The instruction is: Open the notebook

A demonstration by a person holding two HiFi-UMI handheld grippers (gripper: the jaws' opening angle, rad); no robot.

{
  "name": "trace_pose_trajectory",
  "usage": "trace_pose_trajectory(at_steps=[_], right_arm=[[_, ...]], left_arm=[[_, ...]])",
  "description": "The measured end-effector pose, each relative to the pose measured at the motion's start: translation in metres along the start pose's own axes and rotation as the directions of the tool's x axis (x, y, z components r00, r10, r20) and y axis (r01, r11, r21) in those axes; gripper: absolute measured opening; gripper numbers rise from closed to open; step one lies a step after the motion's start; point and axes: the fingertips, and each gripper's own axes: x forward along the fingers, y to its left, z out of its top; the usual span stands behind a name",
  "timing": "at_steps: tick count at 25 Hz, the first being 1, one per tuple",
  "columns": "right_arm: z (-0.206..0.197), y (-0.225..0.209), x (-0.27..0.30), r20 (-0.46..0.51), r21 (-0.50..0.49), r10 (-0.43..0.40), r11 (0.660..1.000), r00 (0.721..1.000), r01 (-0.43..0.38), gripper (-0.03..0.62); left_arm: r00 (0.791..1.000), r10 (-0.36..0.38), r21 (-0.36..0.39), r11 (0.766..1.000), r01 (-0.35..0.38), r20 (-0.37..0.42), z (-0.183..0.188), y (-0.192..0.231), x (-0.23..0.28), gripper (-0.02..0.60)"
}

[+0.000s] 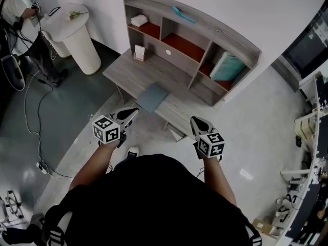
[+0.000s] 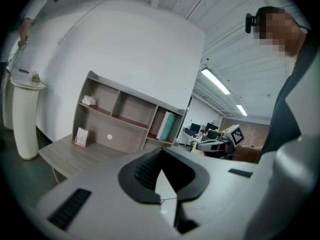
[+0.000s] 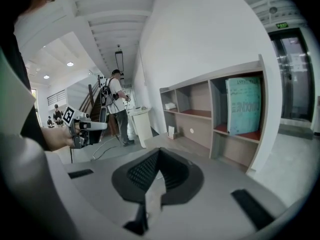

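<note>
A closed grey-blue notebook [image 1: 151, 97] lies flat near the front edge of the wooden desk [image 1: 128, 68]. My left gripper [image 1: 134, 111] hovers just short of the notebook's near left corner, its jaws together and nothing between them. My right gripper [image 1: 195, 120] hangs to the right of the notebook, off the desk's front edge, also shut and empty. In the left gripper view the left gripper [image 2: 161, 151] faces the desk and hutch, and its own body hides the notebook. The right gripper [image 3: 159, 150] likewise shows no notebook in its view.
A hutch [image 1: 205, 29] with open compartments stands at the back of the desk and holds a teal book [image 1: 228, 68]. A small card stand [image 1: 139, 52] sits on the desk. A white pedestal table [image 1: 77, 29] and a person [image 1: 15, 14] are at far left, with cables on the floor.
</note>
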Motion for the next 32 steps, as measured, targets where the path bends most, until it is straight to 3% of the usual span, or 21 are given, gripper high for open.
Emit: trace_pose_trajectory(at_steps=[21, 32], right_arm=[[0.046, 0.044, 0.095, -0.022, 0.025, -0.104, 0.994, 0.994, 0.104, 0.0], [0.046, 0.052, 0.114, -0.032, 0.076, -0.223, 0.971, 0.974, 0.225, 0.0]], left_arm=[[0.995, -0.095, -0.042, 0.995, 0.094, -0.034, 0.033, 0.129, -0.01, 0.008], [0.974, -0.211, -0.039, 0.977, 0.208, -0.088, 0.04, 0.167, 0.01, 0.008]])
